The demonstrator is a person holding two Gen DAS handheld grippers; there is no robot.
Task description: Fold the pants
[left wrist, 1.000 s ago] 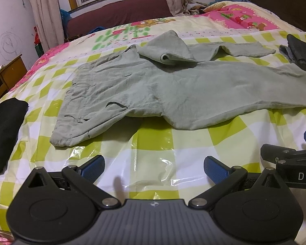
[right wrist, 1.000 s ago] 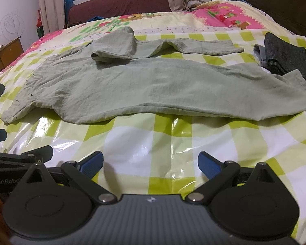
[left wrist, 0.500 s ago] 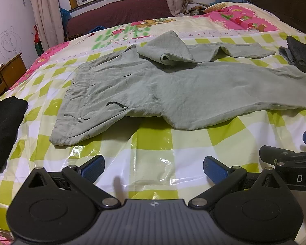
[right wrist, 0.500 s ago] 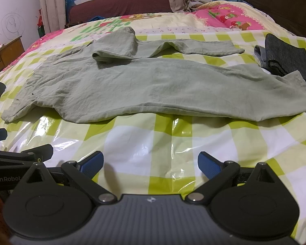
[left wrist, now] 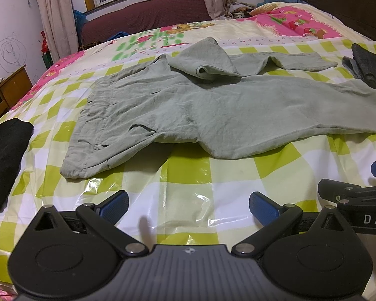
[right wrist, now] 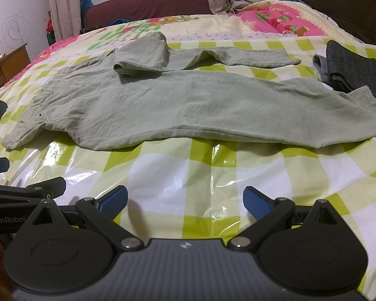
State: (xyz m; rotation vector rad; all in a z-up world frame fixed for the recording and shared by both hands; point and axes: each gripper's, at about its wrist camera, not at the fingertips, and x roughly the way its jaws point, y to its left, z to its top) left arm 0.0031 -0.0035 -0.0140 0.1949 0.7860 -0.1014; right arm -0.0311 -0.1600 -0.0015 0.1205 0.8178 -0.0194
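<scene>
Grey-green pants (left wrist: pixel 213 107) lie spread on the bed, waistband to the left, legs to the right. The near leg lies flat; the far leg is bunched and folded over near the crotch (left wrist: pixel 208 62). They also show in the right wrist view (right wrist: pixel 175 105). My left gripper (left wrist: pixel 188 207) is open and empty above the checked sheet, short of the pants' near edge. My right gripper (right wrist: pixel 184 202) is open and empty beside it; part of the right gripper shows at the right edge of the left wrist view (left wrist: pixel 358 195).
The bed carries a green-and-white checked plastic sheet (left wrist: pixel 213 190). A black garment (left wrist: pixel 5 155) lies at the left edge. A dark folded garment (right wrist: pixel 353 75) lies at the right by the leg hems. A wooden side table (left wrist: pixel 5 92) stands at left; a dark headboard (right wrist: pixel 351 5) at right.
Both grippers have drifted very slightly; the pants have not moved and both grippers stay open.
</scene>
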